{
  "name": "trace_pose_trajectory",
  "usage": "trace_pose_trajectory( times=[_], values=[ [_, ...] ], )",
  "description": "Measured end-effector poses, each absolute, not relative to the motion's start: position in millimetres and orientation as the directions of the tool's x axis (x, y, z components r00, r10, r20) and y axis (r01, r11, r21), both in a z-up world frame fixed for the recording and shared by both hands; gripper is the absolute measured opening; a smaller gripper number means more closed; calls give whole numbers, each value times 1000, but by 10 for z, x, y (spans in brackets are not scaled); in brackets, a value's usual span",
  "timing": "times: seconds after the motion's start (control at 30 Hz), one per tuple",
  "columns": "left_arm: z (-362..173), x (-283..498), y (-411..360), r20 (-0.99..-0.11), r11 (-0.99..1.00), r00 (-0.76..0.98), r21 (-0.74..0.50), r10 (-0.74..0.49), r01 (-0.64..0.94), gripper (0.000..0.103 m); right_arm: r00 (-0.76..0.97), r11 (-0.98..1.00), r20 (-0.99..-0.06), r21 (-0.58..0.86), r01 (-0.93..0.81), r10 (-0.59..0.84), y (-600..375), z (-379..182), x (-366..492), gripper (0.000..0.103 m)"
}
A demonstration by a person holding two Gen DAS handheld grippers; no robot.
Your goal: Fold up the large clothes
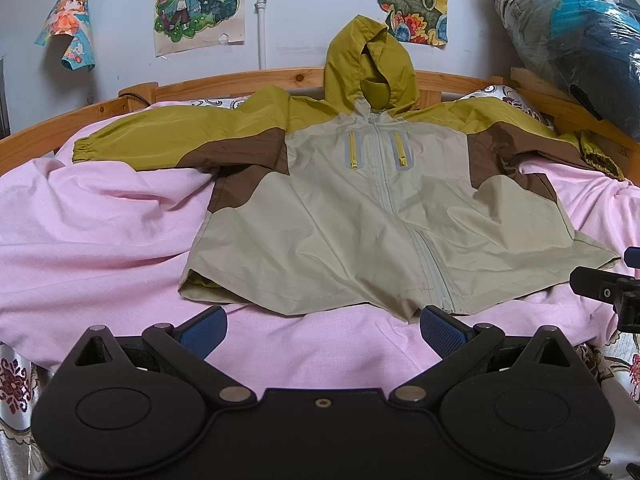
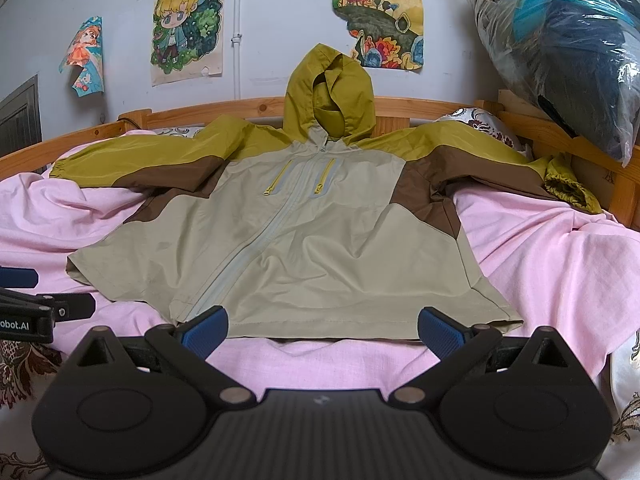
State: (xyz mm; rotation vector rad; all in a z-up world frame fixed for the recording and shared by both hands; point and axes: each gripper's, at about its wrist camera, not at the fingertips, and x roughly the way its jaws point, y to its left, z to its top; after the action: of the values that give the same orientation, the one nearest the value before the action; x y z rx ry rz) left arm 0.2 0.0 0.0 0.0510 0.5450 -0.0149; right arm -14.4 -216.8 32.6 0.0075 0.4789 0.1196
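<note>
The left gripper (image 1: 322, 330) and right gripper (image 2: 322, 330) gape wide, holding nothing; the jacket (image 1: 360, 208) lies flat just ahead, hem near the bed's front edge, hood far; both 2 sit equally near.

One hooded jacket (image 1: 360, 216), one pink sheet (image 1: 100, 216), three wall drawings (image 1: 198, 4), two grippers (image 1: 322, 330).

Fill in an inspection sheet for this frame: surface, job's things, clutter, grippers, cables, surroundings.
Surface: pink sheet, wrinkled, on a wooden bed frame.
Job's things: hooded jacket spread flat, front up, zipped, both sleeves out, hood propped against the headboard.
Clutter: patterned pillow behind the jacket's shoulder.
Grippers: left gripper and right gripper open, near the hem, holding nothing.
Cables: black cable over the frame.
Surroundings: posters on the wall; plastic-wrapped bundle at right.
</note>
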Motion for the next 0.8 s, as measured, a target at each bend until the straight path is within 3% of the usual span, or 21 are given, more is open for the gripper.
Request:
trace_pose_trajectory(
  times=[0.8],
  values=[
    [-33, 2, -24, -518, 998, 855, 49, 2, 28, 102, 880, 993, -460, 35, -113, 116, -2170, 325, -148, 103]
  ],
)
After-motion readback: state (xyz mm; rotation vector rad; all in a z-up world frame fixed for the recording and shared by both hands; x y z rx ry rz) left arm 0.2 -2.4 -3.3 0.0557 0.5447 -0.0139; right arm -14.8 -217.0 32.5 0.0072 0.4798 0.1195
